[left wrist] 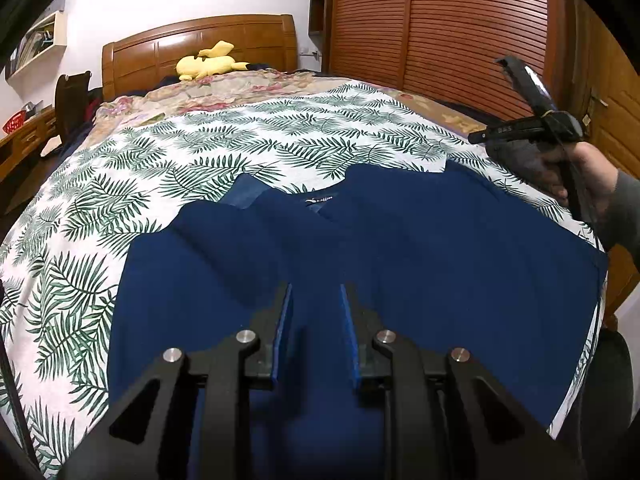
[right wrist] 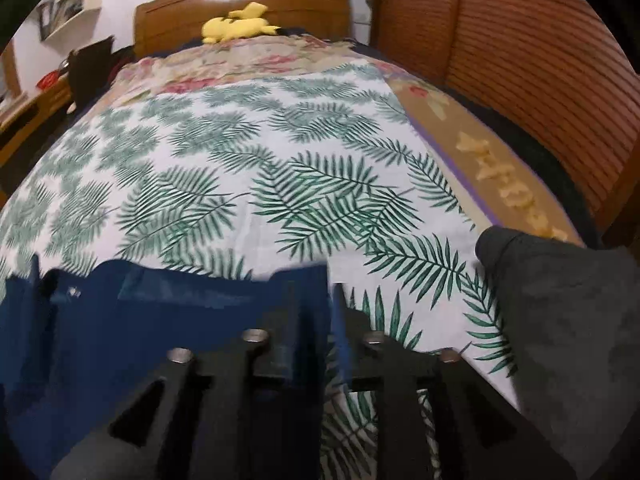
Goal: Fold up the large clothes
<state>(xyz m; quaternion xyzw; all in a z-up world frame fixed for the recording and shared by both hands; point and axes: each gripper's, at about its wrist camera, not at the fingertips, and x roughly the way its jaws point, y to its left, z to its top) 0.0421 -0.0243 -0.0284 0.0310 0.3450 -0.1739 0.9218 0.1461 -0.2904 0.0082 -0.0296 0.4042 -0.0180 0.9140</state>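
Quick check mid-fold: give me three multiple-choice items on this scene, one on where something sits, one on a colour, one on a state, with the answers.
1. Where does the yellow plush toy lie?
A. at the headboard end of the bed
B. on the garment
C. on the floor

2. What colour is the garment on the leaf-print sheet?
A. red
B. dark blue
C. white

3. How do the jaws of the left hand-held gripper stand?
A. clamped on the toy
B. shut flat together
C. apart, nothing pinched

Answers: 1 A, it rests before the wooden headboard; 2 B, both views show navy cloth; 3 C, a gap shows between its blue pads above the cloth.
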